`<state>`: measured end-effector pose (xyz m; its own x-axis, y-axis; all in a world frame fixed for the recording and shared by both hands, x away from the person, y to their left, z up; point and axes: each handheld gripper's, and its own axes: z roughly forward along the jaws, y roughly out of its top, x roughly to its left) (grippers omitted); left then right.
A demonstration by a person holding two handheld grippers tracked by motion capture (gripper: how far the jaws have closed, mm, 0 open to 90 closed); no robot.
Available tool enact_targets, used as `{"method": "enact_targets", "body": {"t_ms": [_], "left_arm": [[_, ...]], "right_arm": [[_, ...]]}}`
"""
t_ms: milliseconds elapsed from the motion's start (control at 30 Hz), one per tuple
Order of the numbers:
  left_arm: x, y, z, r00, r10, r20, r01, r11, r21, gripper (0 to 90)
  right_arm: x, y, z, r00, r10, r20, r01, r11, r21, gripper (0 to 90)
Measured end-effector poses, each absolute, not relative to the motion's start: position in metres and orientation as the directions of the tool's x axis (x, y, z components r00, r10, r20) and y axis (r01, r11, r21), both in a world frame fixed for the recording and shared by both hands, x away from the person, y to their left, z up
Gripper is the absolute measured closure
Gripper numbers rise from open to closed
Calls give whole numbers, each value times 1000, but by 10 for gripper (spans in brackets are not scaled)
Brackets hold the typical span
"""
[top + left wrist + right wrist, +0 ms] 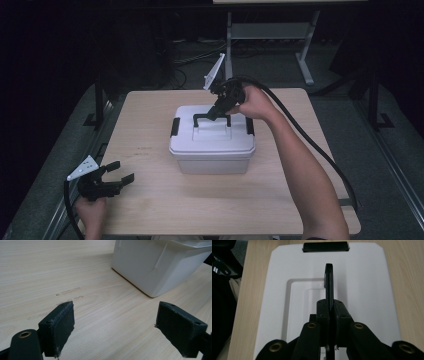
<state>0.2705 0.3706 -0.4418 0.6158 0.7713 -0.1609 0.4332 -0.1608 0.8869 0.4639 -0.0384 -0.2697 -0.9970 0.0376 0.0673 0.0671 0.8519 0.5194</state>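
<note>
A white plastic box (212,155) with a lid and black side latches (175,126) stands in the middle of the table. Its black carry handle (202,118) is raised upright over the lid. My right gripper (214,114) comes in from the back right and is shut on that handle; in the right gripper view the jaws pinch the thin handle (329,282) above the white lid (367,290). My left gripper (122,172) rests low at the table's front left, open, with nothing between its pads (62,325). The box's lower corner (150,270) lies ahead of it.
The light wooden table (150,210) has faint scuff marks (142,150) left of the box. Beyond the far edge stands a grey metal table frame (305,55) on a dark floor. A thick black cable (320,150) trails from the right gripper over the right side.
</note>
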Motion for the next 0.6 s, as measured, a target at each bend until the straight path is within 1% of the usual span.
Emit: {"method": "enact_targets", "body": {"t_ms": [267, 500, 600], "left_arm": [[270, 371, -442, 616, 771, -158, 434, -165, 886, 145], [270, 370, -442, 618, 771, -156, 434, -169, 885, 145], [270, 370, -442, 616, 771, -162, 437, -163, 884, 145]], "right_arm": [[465, -42, -274, -996, 47, 81, 82, 844, 529, 840], [465, -41, -275, -997, 35, 73, 68, 846, 528, 838], [465, -41, -277, -995, 42, 86, 81, 846, 526, 839]]}}
